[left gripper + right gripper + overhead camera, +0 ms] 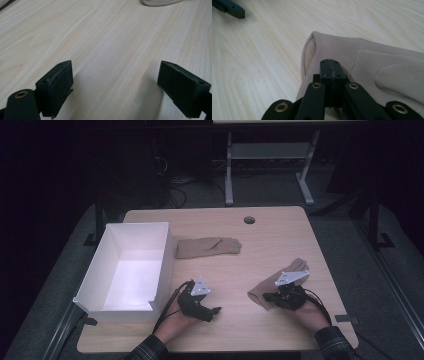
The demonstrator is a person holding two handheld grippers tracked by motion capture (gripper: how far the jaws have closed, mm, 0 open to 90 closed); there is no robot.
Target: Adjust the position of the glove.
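A tan glove [296, 266] lies on the right half of the wooden table [260, 245], its cuff opening [309, 55] pointing left. My right gripper [265, 296] is over that cuff end; its jaws [330, 62] are pressed together and the tips rest on the fabric [372, 57]. I cannot tell whether any cloth is pinched. A second tan glove [207, 247] lies flat near the table's middle. My left gripper [212, 312] sits near the front edge, left of centre, open [115, 67] over bare wood with nothing between its pads [61, 82].
A white open-topped box [165, 265] stands on the table's left side, close to my left hand. A round cable hole [249, 220] is at the table's back edge. A pale glove edge [160, 2] shows far ahead of the left gripper. The other gripper's jaw tip [230, 8] shows beyond the glove.
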